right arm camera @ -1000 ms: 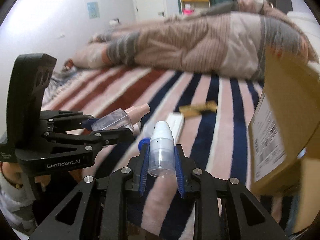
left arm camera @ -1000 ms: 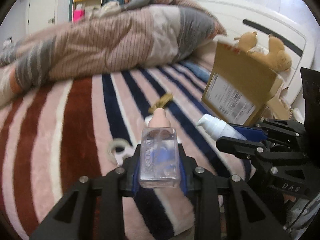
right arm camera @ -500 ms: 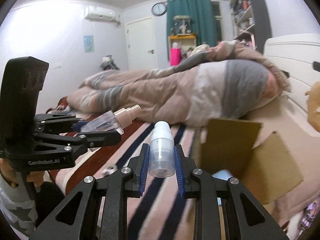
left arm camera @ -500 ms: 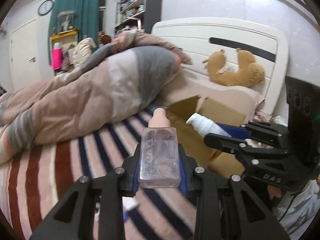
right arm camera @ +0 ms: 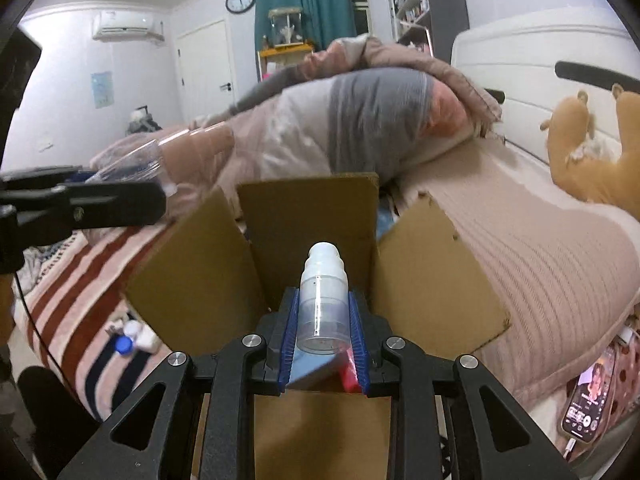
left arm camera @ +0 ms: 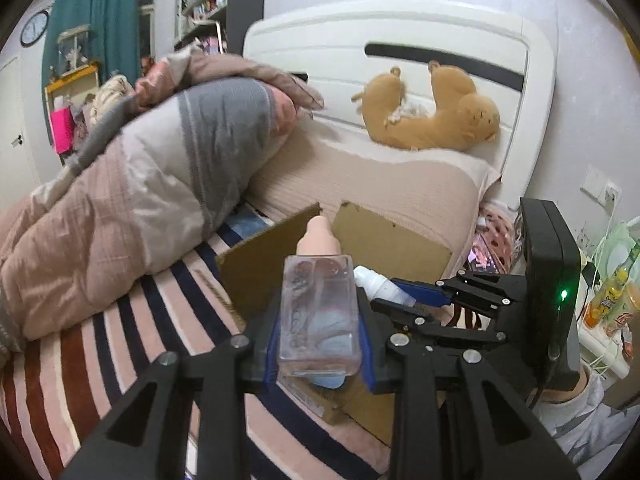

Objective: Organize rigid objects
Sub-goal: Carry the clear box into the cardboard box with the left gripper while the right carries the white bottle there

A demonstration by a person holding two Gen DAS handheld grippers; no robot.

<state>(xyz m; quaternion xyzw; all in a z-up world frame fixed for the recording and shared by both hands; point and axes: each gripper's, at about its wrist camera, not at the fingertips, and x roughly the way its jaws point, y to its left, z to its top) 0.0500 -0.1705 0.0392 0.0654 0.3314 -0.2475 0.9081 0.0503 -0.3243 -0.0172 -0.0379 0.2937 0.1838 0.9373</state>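
My left gripper [left arm camera: 320,340] is shut on a clear flat bottle [left arm camera: 318,312] with a pink cap, held above the near side of an open cardboard box [left arm camera: 384,244]. My right gripper [right arm camera: 323,320] is shut on a white pump bottle [right arm camera: 323,292], held directly over the open box [right arm camera: 308,216]; blue and red items show inside it below the bottle. The right gripper [left arm camera: 404,300] shows in the left wrist view just right of the clear bottle. The left gripper [right arm camera: 132,200] shows at the left edge of the right wrist view.
The box sits on a striped bed cover [left arm camera: 120,340]. A bunched quilt [left arm camera: 132,176] lies behind it, a pillow [right arm camera: 540,240] and a plush bear [left arm camera: 436,116] to the right. Small white and blue items [right arm camera: 132,340] lie left of the box. A phone [right arm camera: 588,404] lies at right.
Both grippers rose from the bed surface and moved right with their bottles. They now hang over the open box, which was beside them before.
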